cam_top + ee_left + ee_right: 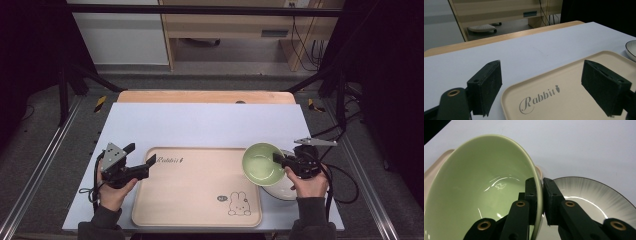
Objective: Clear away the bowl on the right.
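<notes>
At the left of the high view, the person's left hand (111, 192) holds the left gripper (140, 158) over the pale sheet covering the worktop (200, 125), just off the near-left corner of the beige tray (195, 200). Its jaws stand wide apart with nothing between them; in the left gripper view the left gripper (544, 87) frames the tray (574, 100) corner and the printed word "Rabbit" (539, 99), with one pad over the sheet and the other over the tray. The tray lies flat in the middle of the worktop and carries a small rabbit drawing (239, 204) near its near-right corner. At the tray's right edge the green bowl (263, 164) is tilted up on its side, its hollow facing the camera, and overlaps the tray's right rim. The right gripper (278, 159), held in the right hand (309, 185), is clamped on the bowl's rim at its right side. In the right gripper view the right gripper (542, 195) pinches the thin wall of the green bowl (479, 190), one pad inside and one outside. Behind and beneath the bowl lies a white plate (594, 195) with a dark rim, resting on the sheet just beside the tray's right edge.
</notes>
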The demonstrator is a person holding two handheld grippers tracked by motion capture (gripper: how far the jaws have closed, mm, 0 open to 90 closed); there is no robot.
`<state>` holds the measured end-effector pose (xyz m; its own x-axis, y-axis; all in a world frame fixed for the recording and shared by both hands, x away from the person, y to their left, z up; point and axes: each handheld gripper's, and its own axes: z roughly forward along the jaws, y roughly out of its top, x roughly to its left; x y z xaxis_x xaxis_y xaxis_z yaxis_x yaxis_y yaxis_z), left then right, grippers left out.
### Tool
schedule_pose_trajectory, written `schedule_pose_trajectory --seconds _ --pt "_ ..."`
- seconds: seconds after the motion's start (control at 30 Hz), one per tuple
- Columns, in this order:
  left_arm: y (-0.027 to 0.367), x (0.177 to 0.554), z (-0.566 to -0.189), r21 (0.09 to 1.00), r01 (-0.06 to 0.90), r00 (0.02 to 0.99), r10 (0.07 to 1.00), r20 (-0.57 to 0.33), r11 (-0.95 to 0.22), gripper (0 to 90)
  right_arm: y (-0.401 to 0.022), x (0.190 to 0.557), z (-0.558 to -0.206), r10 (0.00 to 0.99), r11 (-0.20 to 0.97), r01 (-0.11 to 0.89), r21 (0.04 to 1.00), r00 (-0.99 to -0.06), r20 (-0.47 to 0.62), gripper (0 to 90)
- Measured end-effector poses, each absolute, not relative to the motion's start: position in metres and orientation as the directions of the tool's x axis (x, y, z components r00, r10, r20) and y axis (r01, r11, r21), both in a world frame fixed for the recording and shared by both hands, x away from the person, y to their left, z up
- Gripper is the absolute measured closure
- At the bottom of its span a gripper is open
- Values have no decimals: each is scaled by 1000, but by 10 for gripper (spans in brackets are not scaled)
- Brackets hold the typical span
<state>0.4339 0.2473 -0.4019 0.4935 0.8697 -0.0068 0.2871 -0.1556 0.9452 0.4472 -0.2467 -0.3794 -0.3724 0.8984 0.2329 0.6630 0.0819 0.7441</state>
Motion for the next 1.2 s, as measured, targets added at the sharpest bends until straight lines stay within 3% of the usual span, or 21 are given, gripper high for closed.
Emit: schedule_pose_trajectory --seconds 1.2 --pt "248 434 -402 946 289 499 867 -18 -146 162 -180 472 -363 846 151 620 770 -483 224 830"
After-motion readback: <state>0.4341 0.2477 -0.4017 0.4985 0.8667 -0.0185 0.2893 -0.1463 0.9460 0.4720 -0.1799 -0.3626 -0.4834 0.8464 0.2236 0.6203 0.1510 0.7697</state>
